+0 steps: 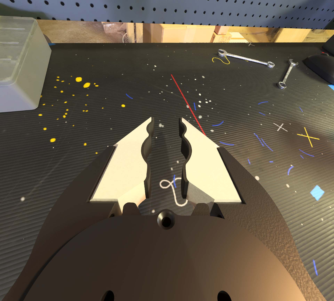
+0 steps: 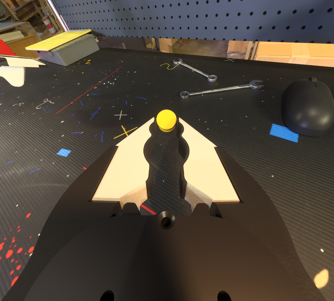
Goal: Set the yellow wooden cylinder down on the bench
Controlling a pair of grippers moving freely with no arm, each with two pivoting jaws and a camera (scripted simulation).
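Note:
The yellow wooden cylinder shows end-on as a round yellow face, pinched between the tips of my right gripper. The right gripper is shut on it and holds it over the dark ribbed bench mat, near a yellow cross mark; I cannot tell whether it touches the mat. My left gripper is open and empty over the bench mat. One of its white fingers shows at the far left of the right wrist view. The cylinder is not in the left wrist view.
Two steel wrenches lie at the back, right of centre. A black mouse sits at the right. A grey box with a yellow sheet on top stands back left. A pegboard wall closes the back.

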